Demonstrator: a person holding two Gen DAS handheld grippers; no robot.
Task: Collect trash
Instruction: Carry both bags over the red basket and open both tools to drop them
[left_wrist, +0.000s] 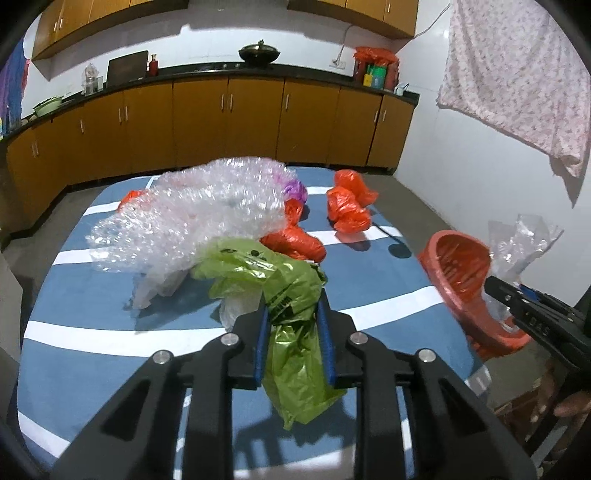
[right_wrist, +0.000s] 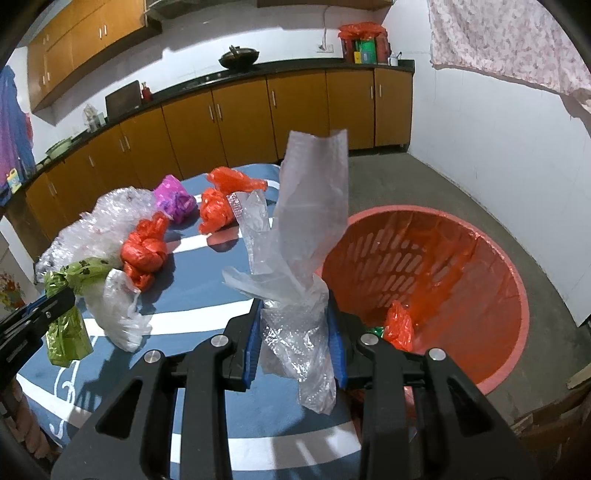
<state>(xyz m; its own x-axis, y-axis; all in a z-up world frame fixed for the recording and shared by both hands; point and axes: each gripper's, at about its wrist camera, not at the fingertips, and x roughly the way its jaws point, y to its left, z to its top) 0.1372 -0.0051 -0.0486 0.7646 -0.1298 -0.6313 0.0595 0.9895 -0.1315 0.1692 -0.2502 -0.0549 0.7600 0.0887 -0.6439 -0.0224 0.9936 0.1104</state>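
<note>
Jaws clamped: left gripper (left_wrist: 293, 314) on the green bag (left_wrist: 291, 295) over the table (left_wrist: 74, 332), right gripper (right_wrist: 295, 317) on clear plastic (right_wrist: 306, 236) beside the red basket (right_wrist: 509, 280). Best carried fully over the rim before letting go.

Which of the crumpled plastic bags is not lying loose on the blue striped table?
Two are gripped: the green plastic bag between the left gripper's fingers, and the clear plastic bag in the right gripper, beside the red slotted basket.
</note>
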